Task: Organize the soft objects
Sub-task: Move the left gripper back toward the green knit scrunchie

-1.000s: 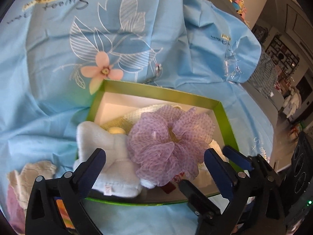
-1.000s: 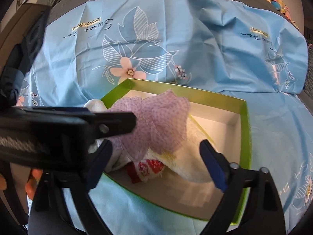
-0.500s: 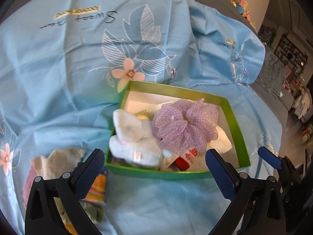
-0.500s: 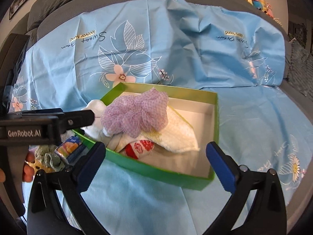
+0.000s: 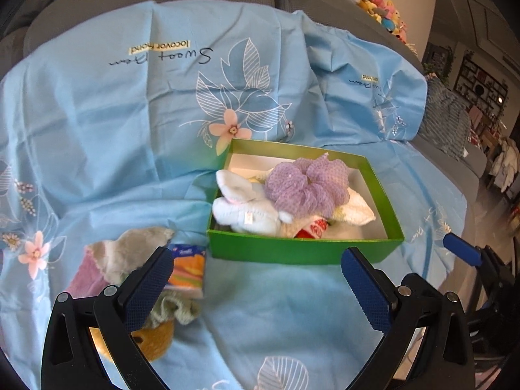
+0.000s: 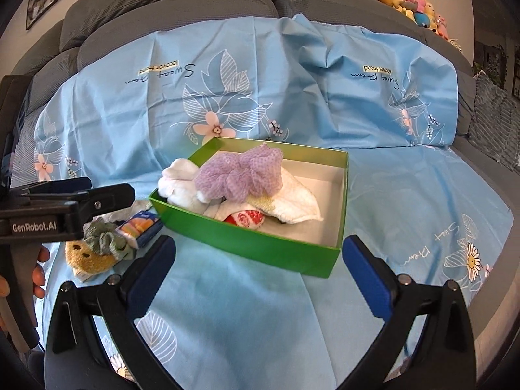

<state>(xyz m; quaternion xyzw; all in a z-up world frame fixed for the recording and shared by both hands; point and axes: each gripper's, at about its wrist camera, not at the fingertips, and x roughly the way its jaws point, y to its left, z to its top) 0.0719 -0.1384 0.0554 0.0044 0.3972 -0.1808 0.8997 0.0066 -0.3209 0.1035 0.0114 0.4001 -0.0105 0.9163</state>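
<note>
Both hand-held grippers, left [image 5: 256, 287] and right [image 6: 258, 271], gape wide and hold nothing. A purple mesh puff [image 6: 242, 174] tops the green box [image 6: 260, 247].

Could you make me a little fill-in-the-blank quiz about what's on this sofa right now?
1. The purple mesh scrunchie lies inside the ____ box.
2. The tissue pack lies ____ the box, on the blue sheet.
3. Both the left gripper and the right gripper are ____ and hold nothing.

Missing words: green; outside; open
</note>
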